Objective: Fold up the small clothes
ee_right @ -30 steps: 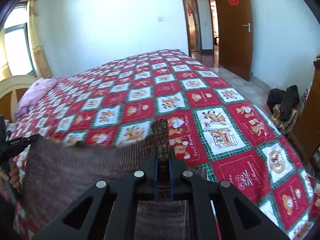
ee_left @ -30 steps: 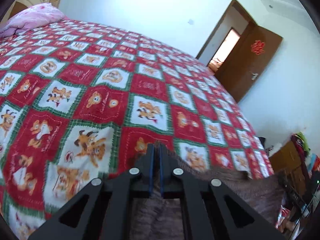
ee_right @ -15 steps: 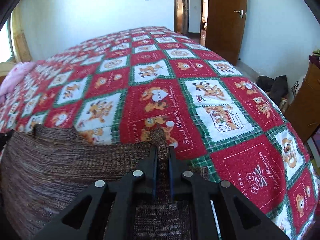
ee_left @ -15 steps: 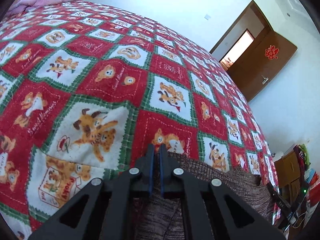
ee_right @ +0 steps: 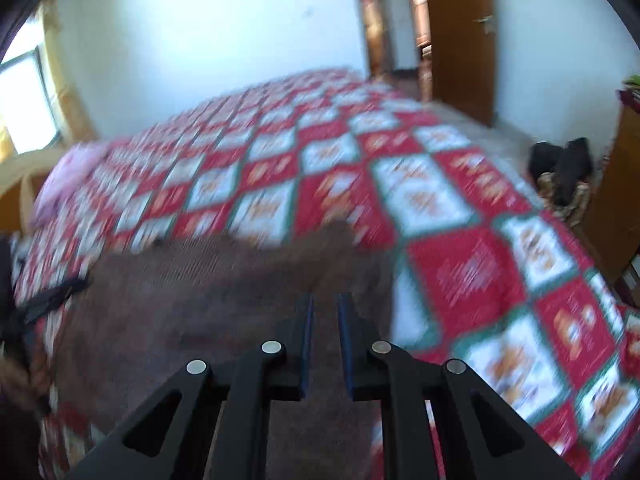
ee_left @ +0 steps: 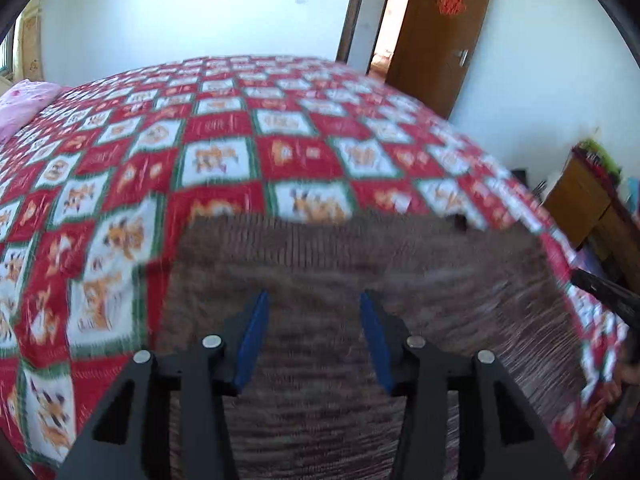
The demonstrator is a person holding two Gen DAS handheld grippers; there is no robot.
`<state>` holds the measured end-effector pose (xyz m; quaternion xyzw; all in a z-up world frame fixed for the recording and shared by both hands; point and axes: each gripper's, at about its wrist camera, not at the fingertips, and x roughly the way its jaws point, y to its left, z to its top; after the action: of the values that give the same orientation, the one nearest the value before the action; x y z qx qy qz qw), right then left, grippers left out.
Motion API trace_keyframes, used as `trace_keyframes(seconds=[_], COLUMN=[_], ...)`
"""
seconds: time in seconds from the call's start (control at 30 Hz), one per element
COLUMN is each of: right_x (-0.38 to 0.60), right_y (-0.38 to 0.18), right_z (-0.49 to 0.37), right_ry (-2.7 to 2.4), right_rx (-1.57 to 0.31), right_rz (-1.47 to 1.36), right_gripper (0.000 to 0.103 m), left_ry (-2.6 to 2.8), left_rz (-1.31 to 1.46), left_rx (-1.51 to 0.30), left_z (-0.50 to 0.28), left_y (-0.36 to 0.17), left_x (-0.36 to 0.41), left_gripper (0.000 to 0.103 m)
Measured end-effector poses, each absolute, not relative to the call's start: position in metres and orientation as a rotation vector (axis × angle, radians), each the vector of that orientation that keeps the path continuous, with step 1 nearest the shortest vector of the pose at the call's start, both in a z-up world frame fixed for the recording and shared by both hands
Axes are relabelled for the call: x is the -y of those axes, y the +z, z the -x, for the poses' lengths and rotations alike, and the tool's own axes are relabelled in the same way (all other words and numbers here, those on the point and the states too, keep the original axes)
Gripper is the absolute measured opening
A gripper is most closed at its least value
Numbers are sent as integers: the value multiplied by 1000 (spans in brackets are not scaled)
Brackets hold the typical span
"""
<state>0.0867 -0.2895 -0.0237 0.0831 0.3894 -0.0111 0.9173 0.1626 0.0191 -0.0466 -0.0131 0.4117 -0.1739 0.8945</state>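
Observation:
A brown knitted garment (ee_left: 360, 288) lies spread flat on the red, white and green patterned bedspread (ee_left: 224, 136), near its front edge. It also shows in the right wrist view (ee_right: 208, 292). My left gripper (ee_left: 314, 308) is open wide and empty, just above the garment's near left part. My right gripper (ee_right: 324, 308) is open by a narrow gap and empty, above the garment's right part. The right gripper's tip shows at the right edge of the left wrist view (ee_left: 604, 292). Both views are motion-blurred.
A pink pillow (ee_left: 24, 104) lies at the bed's far left. A brown door (ee_left: 444, 36) stands open beyond the bed. A wooden cabinet (ee_left: 584, 204) is to the right. Dark bags (ee_right: 560, 168) lie on the floor by the bed's right side.
Both grippers have opened and let go of the garment, which now lies flat on the bed. Both grippers have drawn back and lifted slightly.

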Motion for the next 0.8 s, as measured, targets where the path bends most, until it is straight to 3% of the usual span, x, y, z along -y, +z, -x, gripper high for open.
trace_keyframes(seconds=[0.17, 0.27, 0.57, 0.8], right_x=[265, 266, 241, 169], right_y=[-67, -77, -58, -50], right_z=[-78, -75, -61, -39], right_ry=[16, 2, -48, 173], right_rx=[-877, -821, -794, -812], right_rz=[-178, -209, -150, -160], right_gripper=[13, 13, 13, 13], left_ry=[-208, -170, -116, -97], left_rz=[54, 100, -3, -85], left_rx=[-845, -853, -860, -864], left_z=[-164, -176, -182, -125], left_y=[-64, -69, -69, -49], left_x=[-37, -48, -32, -17], left_gripper=[50, 51, 56, 64])
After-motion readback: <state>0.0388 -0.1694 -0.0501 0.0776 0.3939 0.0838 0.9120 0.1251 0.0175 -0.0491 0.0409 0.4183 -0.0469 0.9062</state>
